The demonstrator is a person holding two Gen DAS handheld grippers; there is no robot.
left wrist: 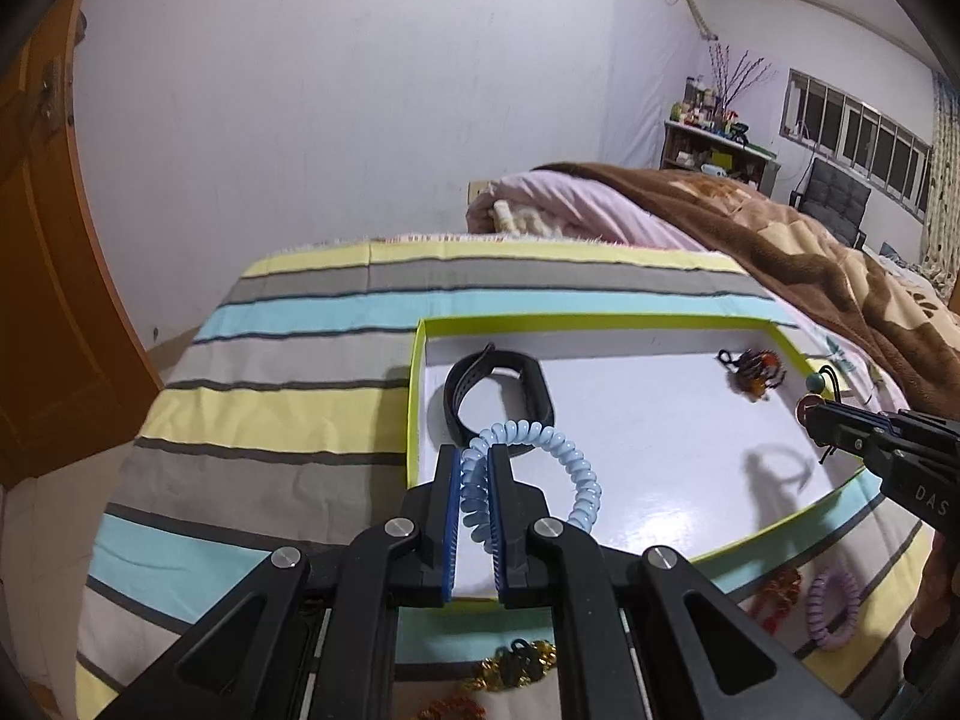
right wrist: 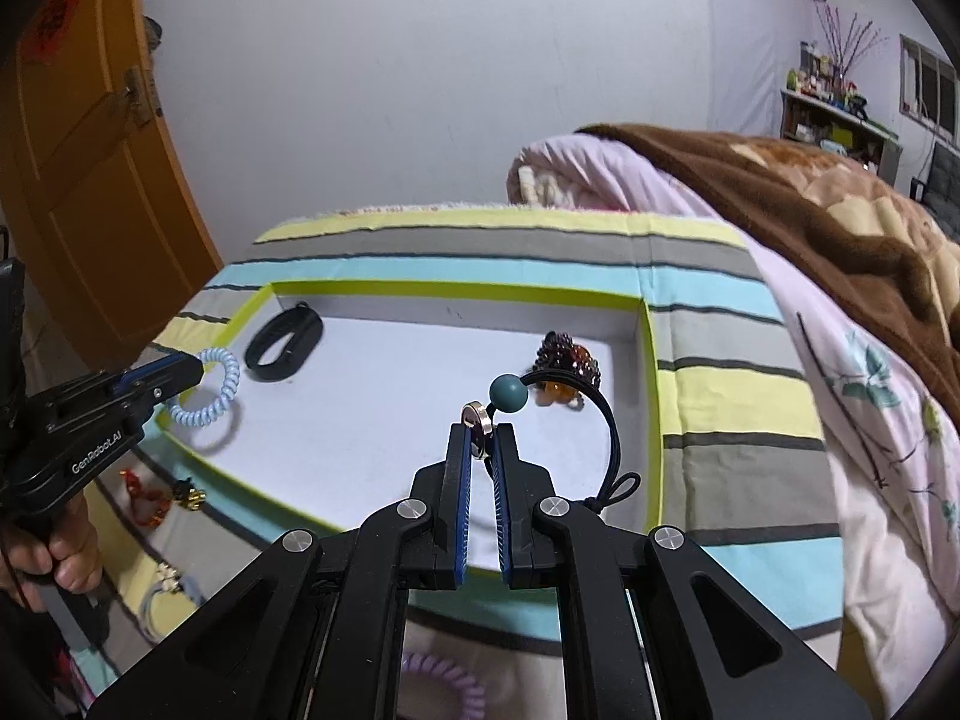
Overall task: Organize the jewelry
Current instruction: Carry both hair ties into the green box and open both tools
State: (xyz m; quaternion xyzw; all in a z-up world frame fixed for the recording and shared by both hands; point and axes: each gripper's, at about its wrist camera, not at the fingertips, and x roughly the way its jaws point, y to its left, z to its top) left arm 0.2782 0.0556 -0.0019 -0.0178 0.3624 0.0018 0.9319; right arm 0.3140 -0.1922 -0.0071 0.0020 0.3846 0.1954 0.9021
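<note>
A shallow white tray (left wrist: 600,324) with a lime rim lies on the striped bedspread; it also shows in the right wrist view (right wrist: 456,289). My left gripper (left wrist: 477,456) is shut on a light blue spiral hair tie (left wrist: 576,456), held over the tray's near left part, also seen in the right wrist view (right wrist: 210,396). My right gripper (right wrist: 480,438) is shut on a black cord bracelet with a metal ring and teal bead (right wrist: 509,395), held above the tray's right side. A black wristband (left wrist: 498,390) and a dark beaded hair tie (left wrist: 753,369) lie in the tray.
Outside the tray's near edge on the bedspread lie a purple spiral hair tie (left wrist: 834,606), red-orange beaded pieces (left wrist: 777,594) and a gold and black piece (left wrist: 516,663). A brown blanket (left wrist: 810,252) and pink quilt lie to the right. An orange door (left wrist: 36,240) stands at left.
</note>
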